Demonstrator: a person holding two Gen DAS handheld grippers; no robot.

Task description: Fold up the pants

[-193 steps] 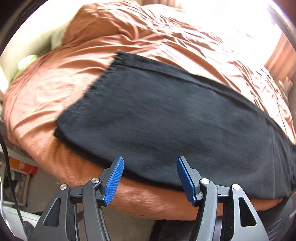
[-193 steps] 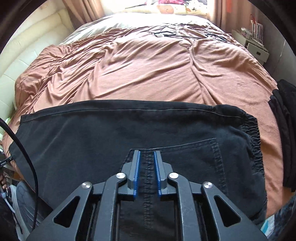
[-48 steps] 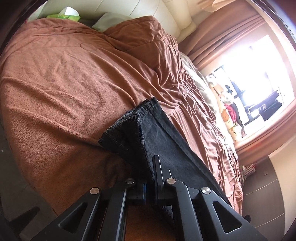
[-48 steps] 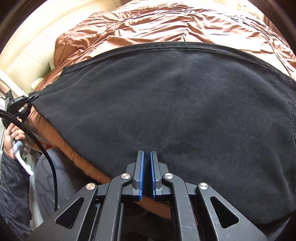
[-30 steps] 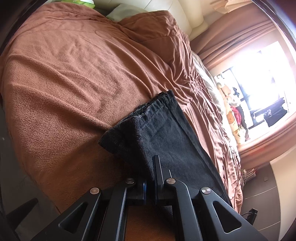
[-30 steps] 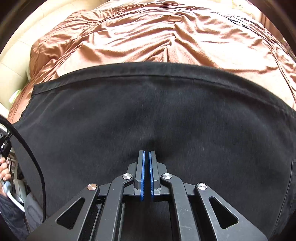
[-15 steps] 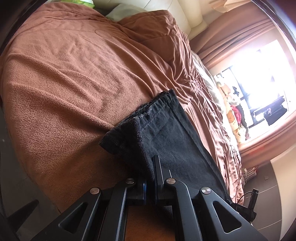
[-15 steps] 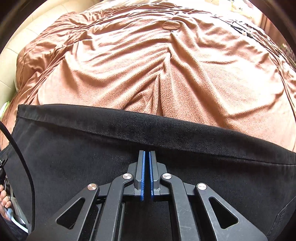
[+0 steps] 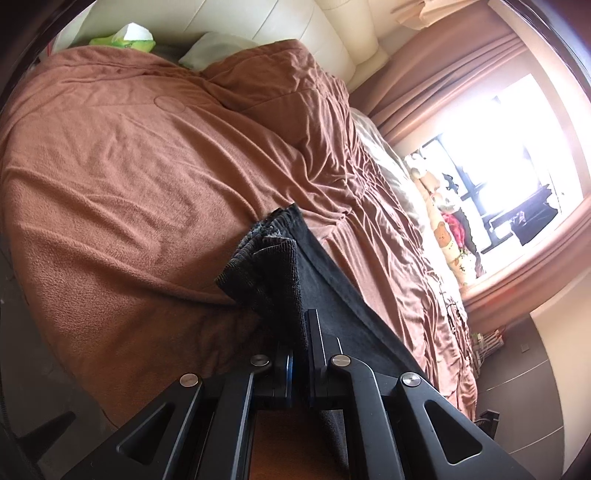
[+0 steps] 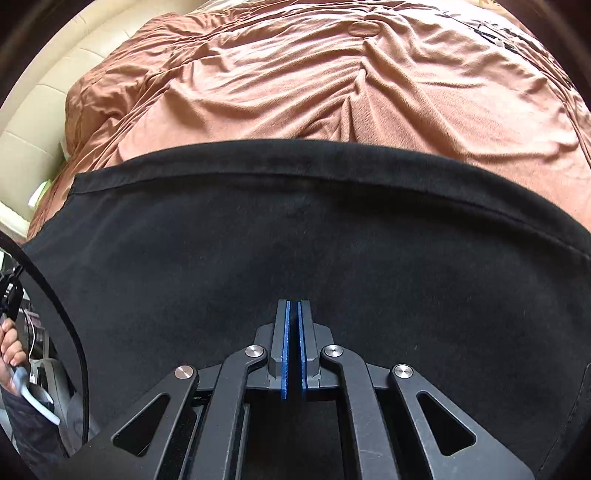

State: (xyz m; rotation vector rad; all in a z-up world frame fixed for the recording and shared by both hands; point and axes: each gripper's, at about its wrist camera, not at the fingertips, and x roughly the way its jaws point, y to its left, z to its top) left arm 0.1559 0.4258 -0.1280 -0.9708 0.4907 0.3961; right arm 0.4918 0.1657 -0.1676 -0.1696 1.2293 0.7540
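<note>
Black pants [image 10: 295, 236] lie spread across a brown bedspread [image 10: 314, 81]. In the left wrist view my left gripper [image 9: 300, 332] is shut on the hem end of the pants [image 9: 273, 269], which is lifted and bunched above the bedspread [image 9: 122, 177]; the leg runs off to the lower right. In the right wrist view my right gripper [image 10: 292, 310] is shut, with a thin slit between the blue pads, over the middle of the pants; whether cloth is pinched between them does not show.
A cream padded headboard [image 9: 280, 26], a pillow [image 9: 214, 48] and a green-and-white object [image 9: 125, 38] are at the bed's far end. Curtains and a bright window [image 9: 509, 155] with plush toys stand to the right. A hand and cable [image 10: 14, 347] show at left.
The left gripper has kept its hold on the hem and lifted it a little. The right gripper has drawn back toward the near side, so more black cloth fills its view.
</note>
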